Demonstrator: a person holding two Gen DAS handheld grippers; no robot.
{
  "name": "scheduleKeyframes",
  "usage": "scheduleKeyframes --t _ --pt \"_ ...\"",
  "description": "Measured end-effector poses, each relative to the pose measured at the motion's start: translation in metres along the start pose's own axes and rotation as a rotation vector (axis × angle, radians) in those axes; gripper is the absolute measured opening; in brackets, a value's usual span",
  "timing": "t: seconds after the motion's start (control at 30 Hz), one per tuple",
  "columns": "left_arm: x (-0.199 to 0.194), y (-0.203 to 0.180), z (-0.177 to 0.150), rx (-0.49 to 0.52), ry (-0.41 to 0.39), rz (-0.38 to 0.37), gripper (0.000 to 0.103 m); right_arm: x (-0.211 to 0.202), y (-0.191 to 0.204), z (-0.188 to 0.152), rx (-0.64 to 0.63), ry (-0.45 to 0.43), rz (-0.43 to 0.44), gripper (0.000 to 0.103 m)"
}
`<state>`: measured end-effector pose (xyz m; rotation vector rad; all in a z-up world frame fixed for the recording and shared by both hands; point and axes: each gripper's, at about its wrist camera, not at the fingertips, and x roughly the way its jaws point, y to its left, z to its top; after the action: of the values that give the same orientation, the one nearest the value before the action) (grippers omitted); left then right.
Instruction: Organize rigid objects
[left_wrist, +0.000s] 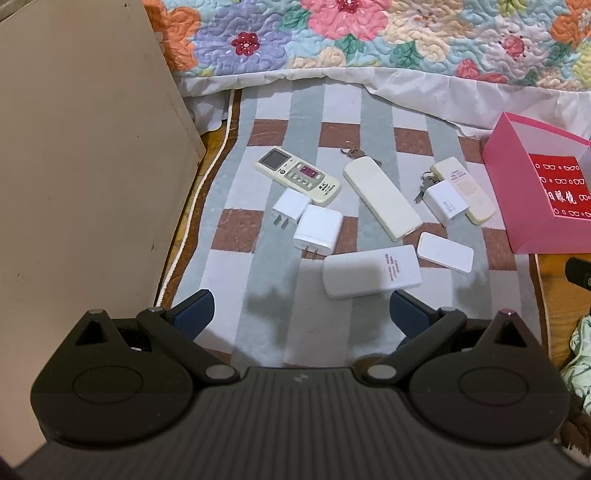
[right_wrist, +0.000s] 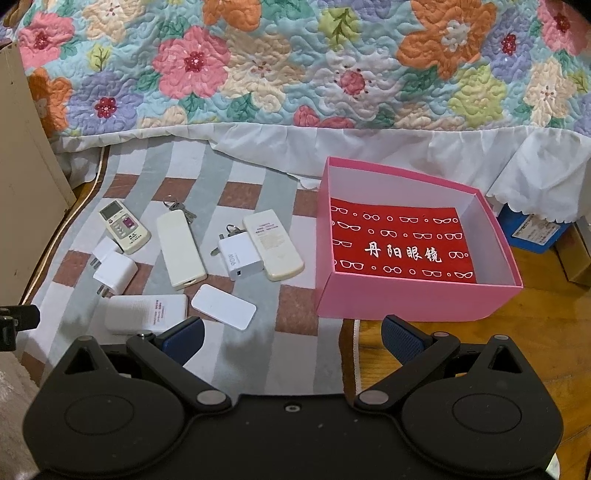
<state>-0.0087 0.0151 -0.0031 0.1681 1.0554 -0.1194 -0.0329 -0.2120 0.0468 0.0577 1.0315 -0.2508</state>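
Several white rigid items lie on a checked mat (left_wrist: 258, 280): a remote with a screen (left_wrist: 297, 175), two plug chargers (left_wrist: 317, 230), a long blank remote (left_wrist: 382, 202), a flat box (left_wrist: 371, 272), a small white card (left_wrist: 446, 252), and a charger with a remote (left_wrist: 458, 197). The same items show in the right wrist view, with the card (right_wrist: 224, 306) nearest. An open pink box (right_wrist: 417, 299) stands right of them. My left gripper (left_wrist: 301, 314) is open above the mat. My right gripper (right_wrist: 291, 338) is open at the mat's edge, before the box.
A flowered quilt (right_wrist: 295, 66) with a white frill hangs behind the mat. A beige cabinet side (left_wrist: 85, 184) stands at the left. A blue box (right_wrist: 532, 230) sits right of the pink box on the wooden floor (right_wrist: 535, 314).
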Motion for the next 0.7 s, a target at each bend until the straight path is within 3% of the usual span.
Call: scheduleKeyframes --t 0.7 --pt "-0.0029 0.0067 -0.0019 -0.025 -0.009 -0.031 0.103 -0.0007 0.0015 0.0 -0.002 0.007 -0.006 0.103"
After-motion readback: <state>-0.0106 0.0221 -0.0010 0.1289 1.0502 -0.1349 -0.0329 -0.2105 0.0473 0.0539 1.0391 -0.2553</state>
